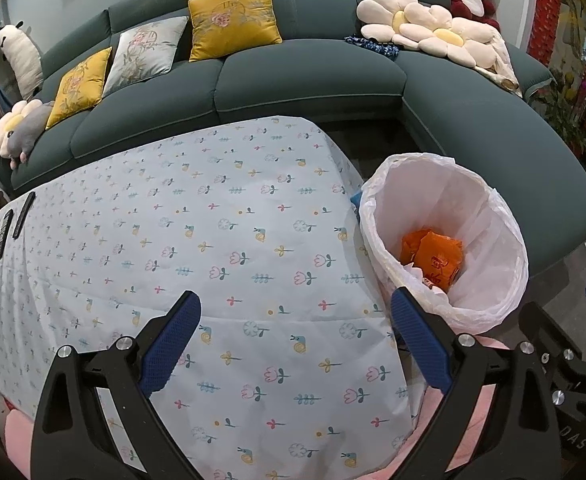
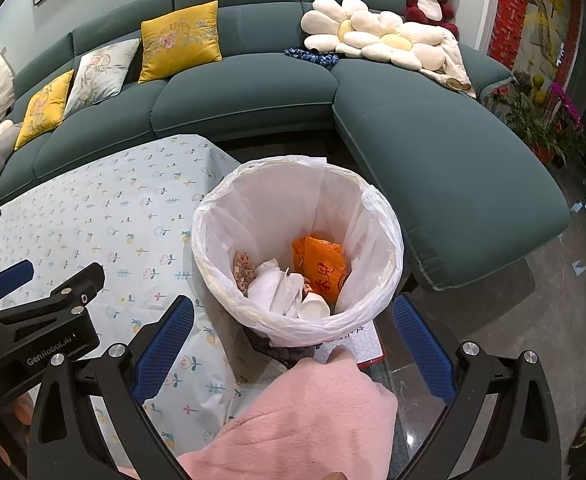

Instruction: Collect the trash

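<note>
A trash bin lined with a white plastic bag [image 2: 289, 216] stands beside the table's right end; it also shows in the left wrist view [image 1: 445, 208]. Inside lie an orange wrapper [image 2: 323, 264], white tissues [image 2: 277, 284], a white paper cup [image 2: 315, 306] and a brownish snack piece [image 2: 243, 270]. My right gripper [image 2: 293, 336] is open and empty, just above the bin's near rim. My left gripper [image 1: 293, 332] is open and empty over the table with its flower-print cloth [image 1: 213, 240], left of the bin. The orange wrapper shows in the left wrist view [image 1: 433, 258].
A dark green L-shaped sofa [image 1: 309, 80] with cushions [image 1: 233, 20] wraps behind the table and bin. Dark remote-like bars [image 1: 23, 210] lie at the table's far left. A pink fleece sleeve [image 2: 313, 412] is below the right gripper. Potted flowers [image 2: 549, 120] stand at right.
</note>
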